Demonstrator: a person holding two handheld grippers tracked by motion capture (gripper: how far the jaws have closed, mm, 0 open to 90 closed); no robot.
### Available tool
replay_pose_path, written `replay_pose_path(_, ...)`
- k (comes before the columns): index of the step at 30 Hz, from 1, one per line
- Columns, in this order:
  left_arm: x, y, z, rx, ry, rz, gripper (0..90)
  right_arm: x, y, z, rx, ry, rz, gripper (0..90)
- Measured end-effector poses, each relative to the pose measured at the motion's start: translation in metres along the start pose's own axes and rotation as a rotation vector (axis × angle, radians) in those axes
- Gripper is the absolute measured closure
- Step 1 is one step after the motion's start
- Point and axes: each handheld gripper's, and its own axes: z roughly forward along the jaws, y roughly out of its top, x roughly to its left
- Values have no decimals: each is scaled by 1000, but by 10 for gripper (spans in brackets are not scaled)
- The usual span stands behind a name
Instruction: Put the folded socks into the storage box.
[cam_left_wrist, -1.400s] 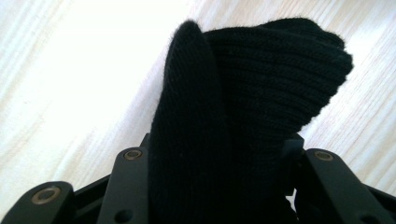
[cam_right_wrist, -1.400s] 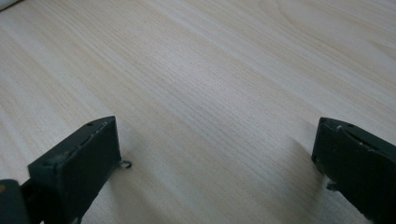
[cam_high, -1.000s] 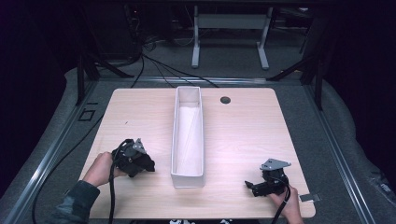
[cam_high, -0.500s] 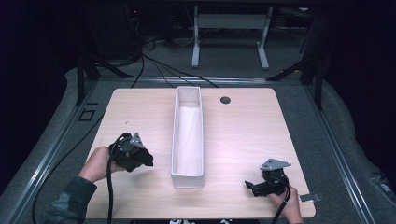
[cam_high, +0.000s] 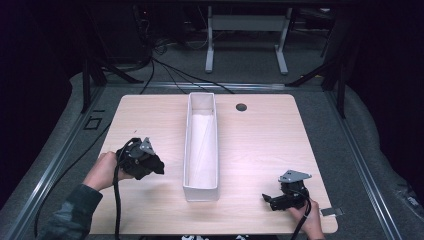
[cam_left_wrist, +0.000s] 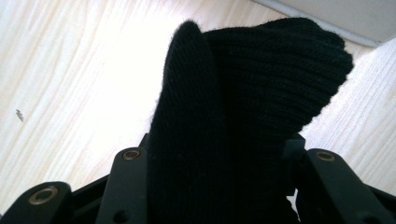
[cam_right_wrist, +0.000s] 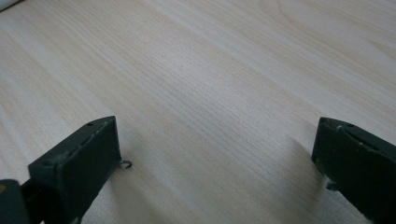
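A black knitted cloth (cam_left_wrist: 243, 107) stands bunched between the jaws of my left gripper (cam_high: 150, 162), which is shut on it and held just above the table, left of the long white bin (cam_high: 201, 142). In the left gripper view the cloth rises from the jaws and hides most of what lies ahead; a corner of the white bin (cam_left_wrist: 336, 14) shows at the top right. My right gripper (cam_high: 272, 200) rests low at the table's front right, open, with bare wood between its wide-apart jaws in the right gripper view.
The light wooden table (cam_high: 260, 140) has a round cable hole (cam_high: 241, 107) behind the bin. A small grey tag (cam_high: 332, 212) lies at the front right edge. Cables and a desk frame stand on the dark floor beyond the table.
My left gripper has lifted and moved forward and toward the bin with the black cloth in it. The right gripper has stayed still.
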Motion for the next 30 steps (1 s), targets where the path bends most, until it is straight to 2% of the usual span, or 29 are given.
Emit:
replay_pose_path(9,5,12,-13,-8,20,21,540,0,0,0,0,-1,-1,5)
replay_pose_path(30,11,28,-35,-12,58,59,540,0,0,0,0,-3,2,5)
